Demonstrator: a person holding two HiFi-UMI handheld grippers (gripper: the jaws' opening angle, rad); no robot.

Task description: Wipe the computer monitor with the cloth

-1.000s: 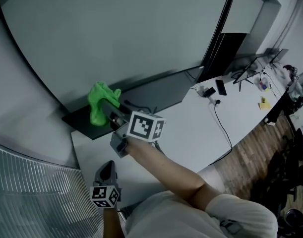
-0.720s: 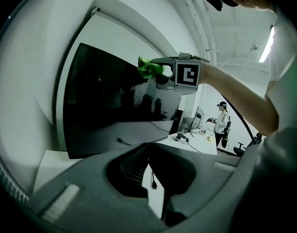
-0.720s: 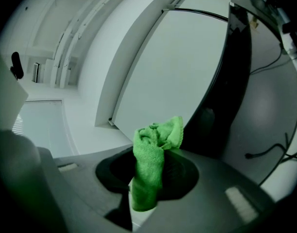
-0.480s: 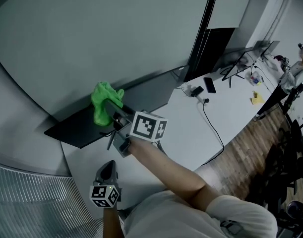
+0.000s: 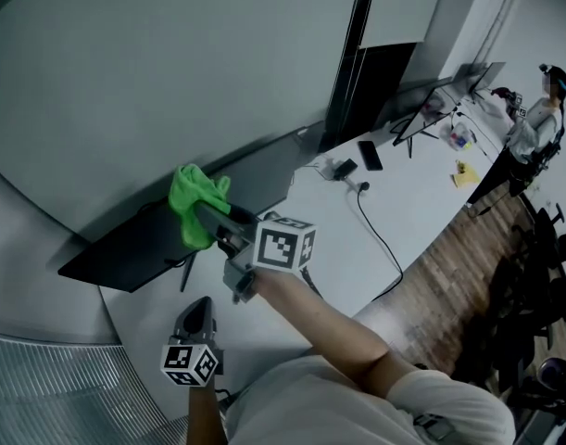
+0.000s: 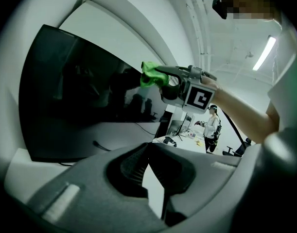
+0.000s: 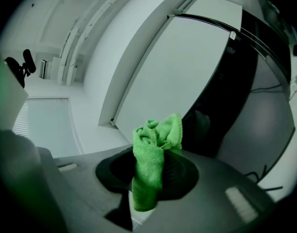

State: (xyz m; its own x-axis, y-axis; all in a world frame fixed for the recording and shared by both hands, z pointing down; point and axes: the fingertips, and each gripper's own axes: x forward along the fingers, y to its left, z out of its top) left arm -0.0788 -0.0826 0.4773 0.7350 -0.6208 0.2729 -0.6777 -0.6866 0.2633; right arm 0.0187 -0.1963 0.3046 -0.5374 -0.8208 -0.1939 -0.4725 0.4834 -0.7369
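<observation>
L gripper (image 5: 200,308) hangs low, close to the person's body. Its tips are pressed together & there's nothing in them. The L cube (image 5: 191,363) on its back end shows black & white square marks. Up & ahead of the L gripper is the monitor (image 5: 125,253), a big dark screen on a white table (image 5: 357,248). A short dark cord (image 6: 98,145) lies on the table by the screen's bottom edge, btw the L gripper & the monitor.

R gripper (image 5: 203,216) is higher & further fwd than the L one, up by the monitor's top edge. Its jaws are squeezed tight on a bright green cloth (image 5: 192,193). The cloth is bunched up, sticks out past the tips & sits right at the screen's top edge. Can't tell for sure if it's touching the glass. The R cube (image 5: 284,246) has black & white squares too. The person's bare arm (image 5: 329,327) runs back from it.

To the right of the R gripper, further along the table, are a small plug box (image 5: 342,168), a dark phone (image 5: 369,155) lying flat & a black cable (image 5: 383,239) trailing to the table's near edge. Way past those is a yellow thing (image 5: 465,174) & more stuff too small to tell. Another person (image 5: 540,109) stands at the far right end. The floor (image 5: 459,281) there is brown wood. The wall (image 5: 171,63) behind the monitor is pale grey.
</observation>
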